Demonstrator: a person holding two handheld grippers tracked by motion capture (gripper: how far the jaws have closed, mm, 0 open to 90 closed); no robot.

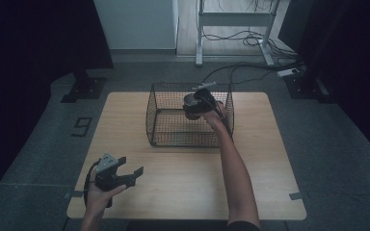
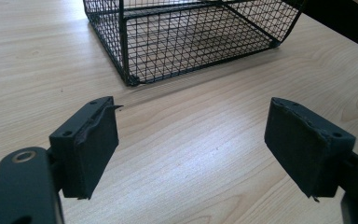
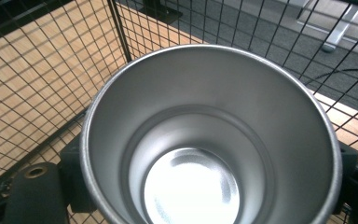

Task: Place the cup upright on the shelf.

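A black wire basket (image 1: 160,126) stands on the far middle of the wooden table (image 1: 183,178). My right gripper (image 1: 196,107) hangs inside the basket near its right wall, shut on a metal cup (image 1: 191,102). In the right gripper view the cup (image 3: 205,135) stands upright between the jaws, its shiny inside bare, with basket mesh (image 3: 32,79) behind it. My left gripper (image 1: 127,168) rests low over the table's near left corner, open with nothing between its pads (image 2: 91,149). Beyond those pads the basket (image 2: 186,42) stands in the left gripper view.
The table's edges drop to a grey floor. A white desk frame (image 1: 231,24) and cables (image 1: 250,38) stand beyond the far edge. Dark curtains close both sides. A black number mark (image 1: 82,126) lies on the floor at the left.
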